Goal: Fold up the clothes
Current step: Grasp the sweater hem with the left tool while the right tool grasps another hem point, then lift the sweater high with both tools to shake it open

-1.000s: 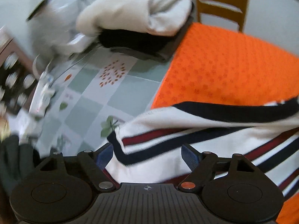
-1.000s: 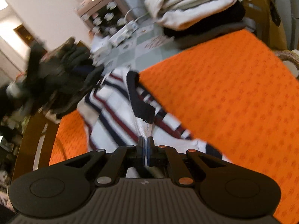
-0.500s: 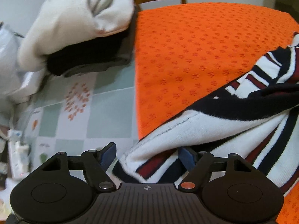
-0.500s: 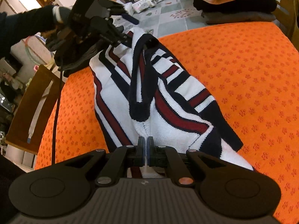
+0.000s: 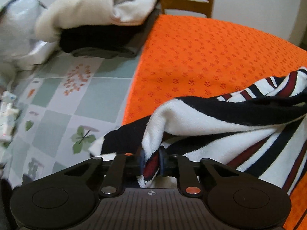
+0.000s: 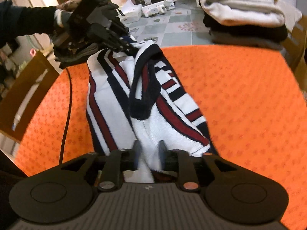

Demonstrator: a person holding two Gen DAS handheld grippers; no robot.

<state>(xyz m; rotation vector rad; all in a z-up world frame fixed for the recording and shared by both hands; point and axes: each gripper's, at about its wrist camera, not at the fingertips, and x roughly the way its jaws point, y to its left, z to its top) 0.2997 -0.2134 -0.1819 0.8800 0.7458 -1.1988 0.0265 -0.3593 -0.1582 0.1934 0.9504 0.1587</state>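
Between the fingers of the left gripper [image 5: 151, 162] a bunched edge of the striped sweater [image 5: 220, 126] is pinched tight, white pile and a red stripe squeezed in the narrow gap. The right gripper [image 6: 148, 158] stands with its jaws parted around another part of the same sweater [image 6: 145, 103]; its blurred fingers leave it unclear whether they bear on the cloth. The garment stretches rumpled between the two tools over the orange mat [image 5: 201, 57], its dark collar looped on top. Farther off, a stack of folded clothes [image 5: 99, 17] sits on the tiled tablecloth [image 5: 57, 105].

By my judgement the sweater is being spread or repositioned, not yet creased. Next it needs drawing taut and laying flat on the mat, collar straightened, so a fold line can be set.
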